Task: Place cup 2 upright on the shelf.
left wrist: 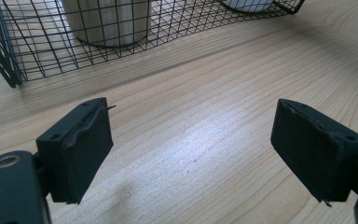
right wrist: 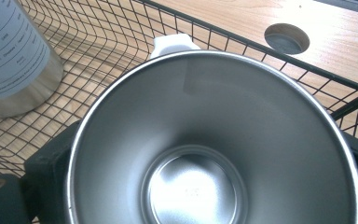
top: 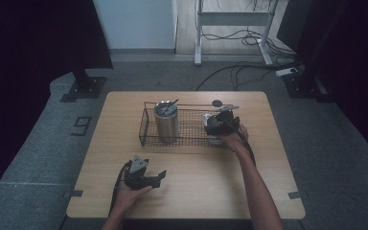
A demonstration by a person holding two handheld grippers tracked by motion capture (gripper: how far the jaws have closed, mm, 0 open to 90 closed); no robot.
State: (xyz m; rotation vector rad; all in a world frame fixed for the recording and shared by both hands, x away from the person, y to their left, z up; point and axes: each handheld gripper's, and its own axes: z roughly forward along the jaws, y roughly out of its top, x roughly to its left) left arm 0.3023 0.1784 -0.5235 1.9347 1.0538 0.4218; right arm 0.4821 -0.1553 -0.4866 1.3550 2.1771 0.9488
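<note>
A black wire basket [top: 146, 129] stands on the wooden table [top: 196, 191]. A tall steel tumbler [top: 166, 122] with a straw stands upright in its left end. At the basket's right end my right gripper [top: 216, 125] is shut on a steel cup [right wrist: 196, 186] with a white outer part; its fingers [right wrist: 51, 158] flank the cup's wall, and the cup's open mouth faces the camera. My left gripper [top: 155, 178] rests low over the table's front left, open, with only bare wood between its pads [left wrist: 81, 149].
A round hole [top: 217, 103] in the tabletop lies just behind the basket's right end. The basket's near wall [left wrist: 9, 70] and the tumbler's base [left wrist: 107, 23] lie ahead of the left gripper. Cables and a desk frame [top: 232, 19] are on the floor beyond.
</note>
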